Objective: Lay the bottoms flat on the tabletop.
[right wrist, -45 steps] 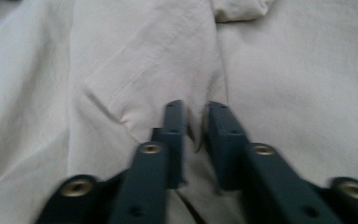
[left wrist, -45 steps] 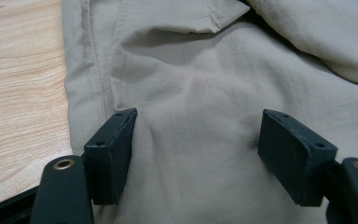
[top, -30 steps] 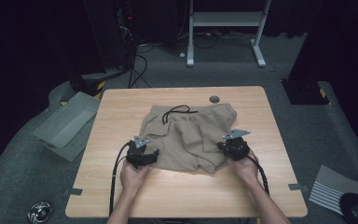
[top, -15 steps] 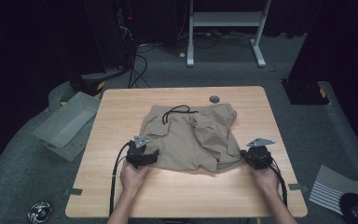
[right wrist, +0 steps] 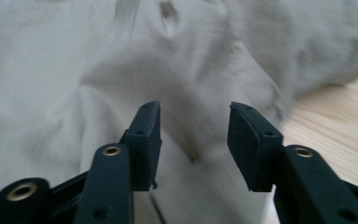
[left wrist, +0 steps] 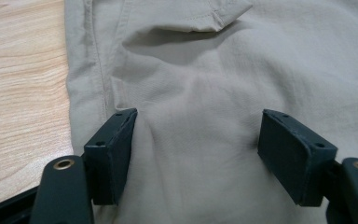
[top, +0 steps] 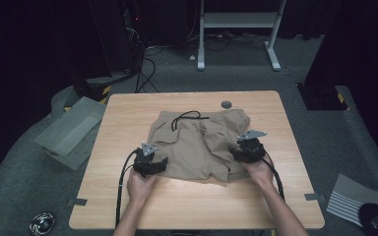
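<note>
We see crumpled khaki shorts [top: 199, 142] lying mid-table [top: 128, 118], a black drawstring [top: 186, 117] at their far edge. The left gripper [top: 153, 165] sits at the near-left hem; its own view shows its jaws spread wide over the fabric, pressing nothing. The right gripper [top: 243, 153], near-right, has just been opening; up close, cloth lies between its parted jaws, ungripped.
</note>
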A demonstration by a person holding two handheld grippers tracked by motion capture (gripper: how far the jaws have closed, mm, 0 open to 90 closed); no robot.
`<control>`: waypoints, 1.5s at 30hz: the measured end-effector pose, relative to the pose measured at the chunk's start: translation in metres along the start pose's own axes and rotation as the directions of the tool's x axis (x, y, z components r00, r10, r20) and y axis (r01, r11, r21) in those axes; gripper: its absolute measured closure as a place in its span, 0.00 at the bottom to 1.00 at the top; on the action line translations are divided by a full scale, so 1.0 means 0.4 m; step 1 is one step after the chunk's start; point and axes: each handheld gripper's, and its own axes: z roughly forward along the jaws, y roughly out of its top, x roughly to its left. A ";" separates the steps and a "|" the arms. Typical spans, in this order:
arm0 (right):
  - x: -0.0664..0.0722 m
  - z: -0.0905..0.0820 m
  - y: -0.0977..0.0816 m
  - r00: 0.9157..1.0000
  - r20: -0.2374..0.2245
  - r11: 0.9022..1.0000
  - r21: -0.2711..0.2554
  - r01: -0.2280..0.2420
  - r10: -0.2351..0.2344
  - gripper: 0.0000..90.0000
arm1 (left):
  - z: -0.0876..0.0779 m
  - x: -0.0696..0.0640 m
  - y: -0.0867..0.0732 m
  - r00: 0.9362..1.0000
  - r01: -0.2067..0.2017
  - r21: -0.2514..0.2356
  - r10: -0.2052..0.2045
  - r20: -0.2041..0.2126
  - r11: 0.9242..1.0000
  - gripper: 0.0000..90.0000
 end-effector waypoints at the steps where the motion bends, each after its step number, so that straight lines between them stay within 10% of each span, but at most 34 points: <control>1: 0.001 0.013 0.007 1.000 -0.009 1.000 0.004 -0.002 0.002 0.61 | 0.000 0.000 0.000 1.000 0.000 0.000 0.000 0.000 1.000 0.32; 10: 0.010 0.047 0.014 0.998 -0.050 0.999 0.025 0.030 -0.028 0.99 | 0.000 0.000 0.000 1.000 0.000 0.000 0.000 0.000 1.000 0.32; 31: -0.072 -0.116 -0.183 0.991 0.114 0.993 0.088 -0.081 0.071 0.97 | 0.000 0.000 0.000 1.000 0.001 0.000 -0.001 0.000 1.000 0.32; 40: -0.045 -0.143 -0.136 0.989 0.133 0.997 -0.050 -0.054 0.060 0.59 | 0.001 0.000 0.001 1.000 0.003 0.000 -0.003 -0.002 1.000 0.32; 45: -0.037 -0.063 -0.107 0.992 0.121 0.998 0.037 -0.045 0.040 0.65 | 0.000 0.002 0.001 1.000 -0.006 0.001 0.006 0.006 1.000 0.33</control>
